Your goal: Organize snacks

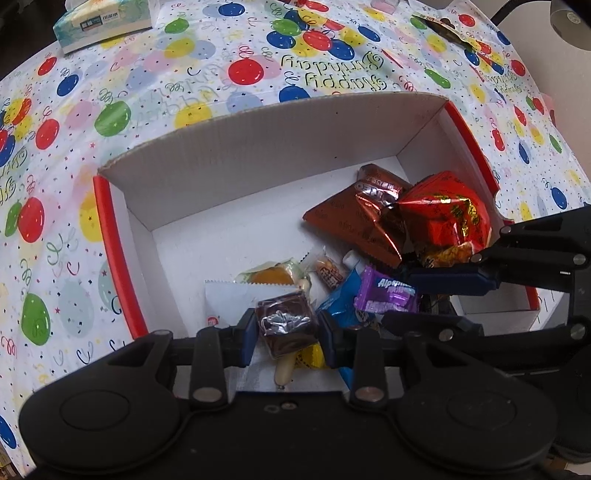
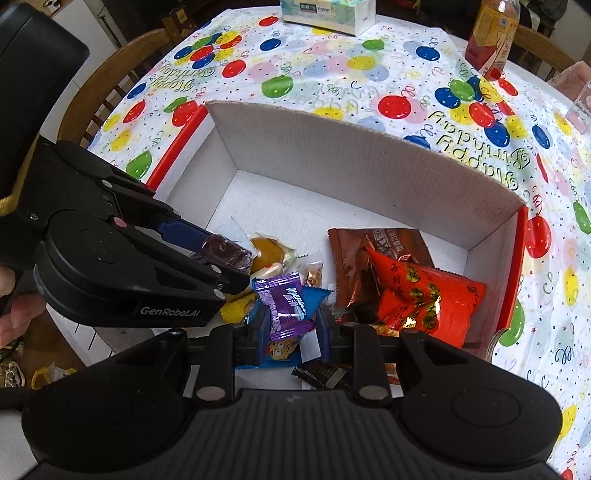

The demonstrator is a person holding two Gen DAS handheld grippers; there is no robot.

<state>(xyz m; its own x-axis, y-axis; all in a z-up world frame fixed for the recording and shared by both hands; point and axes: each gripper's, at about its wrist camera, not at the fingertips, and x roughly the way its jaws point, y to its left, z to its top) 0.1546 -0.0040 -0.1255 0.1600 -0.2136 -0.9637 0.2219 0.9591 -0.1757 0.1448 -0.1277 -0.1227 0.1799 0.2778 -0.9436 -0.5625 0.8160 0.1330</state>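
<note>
Balloon-printed cloth reading "Happy Birthday" covers the tabletop [image 2: 332, 70], and on it sits a white cardboard box [image 1: 258, 147] with red edges, snacks heaped at its near end. Over that near end the left tool [image 1: 286, 325] is clamped on a dark brown wrapped sweet [image 1: 286, 321], held just above a white sachet and a small orange cake. Just to the right of it, the right tool [image 2: 290, 325] has its fingers closed on a purple candy [image 2: 284, 306] marked "Alpenliebe", lying over a blue packet [image 2: 314, 299]. Toward the box's far right corner lie a red packet [image 2: 424, 295] with gold Chinese characters and a brown foil packet [image 2: 369, 243]. "GenRobot.AI" is printed on the left tool's body. Beyond the box stands a tissue box [image 2: 325, 11], and off to its right a drink bottle [image 2: 491, 40].
</note>
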